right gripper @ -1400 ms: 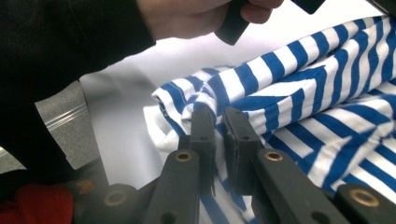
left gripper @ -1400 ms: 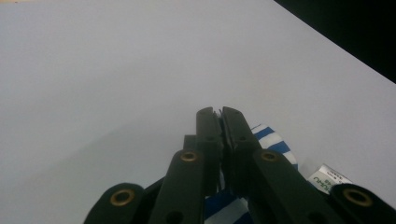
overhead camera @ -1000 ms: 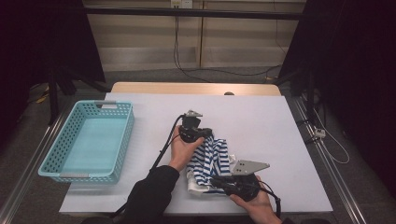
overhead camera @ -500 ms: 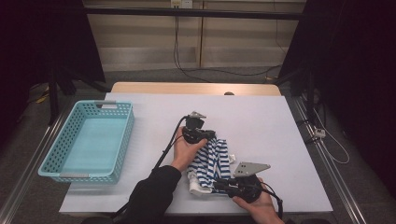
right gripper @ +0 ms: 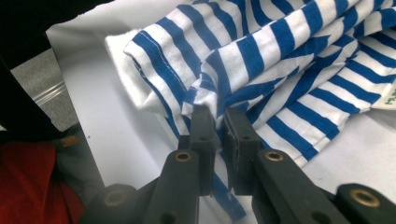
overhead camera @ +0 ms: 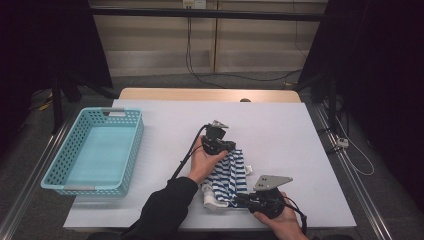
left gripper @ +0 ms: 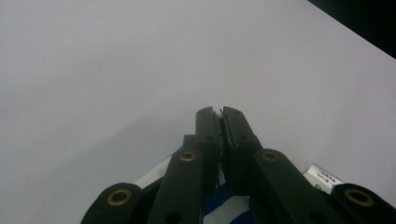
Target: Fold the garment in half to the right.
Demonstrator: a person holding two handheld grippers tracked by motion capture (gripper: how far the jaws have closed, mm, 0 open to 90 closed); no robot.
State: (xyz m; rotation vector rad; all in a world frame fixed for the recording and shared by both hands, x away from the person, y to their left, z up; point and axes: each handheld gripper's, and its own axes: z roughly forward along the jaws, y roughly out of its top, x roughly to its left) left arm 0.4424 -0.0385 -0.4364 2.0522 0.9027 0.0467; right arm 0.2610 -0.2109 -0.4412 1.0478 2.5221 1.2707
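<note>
Both tongs clamped on the striped shirt (overhead camera: 230,175): left tongs (overhead camera: 223,146) at its far edge, right tongs (right gripper: 219,122) at the near fold. Lift both together and keep the cloth taut, so it clears the counter (overhead camera: 280,125) toward the basket (overhead camera: 132,145).

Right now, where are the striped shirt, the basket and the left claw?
striped shirt (right gripper: 299,60), right gripper view, middle of the cloth
basket (overhead camera: 55,169), high view, left wall
left claw (left gripper: 219,114), left gripper view, between its tips
</note>
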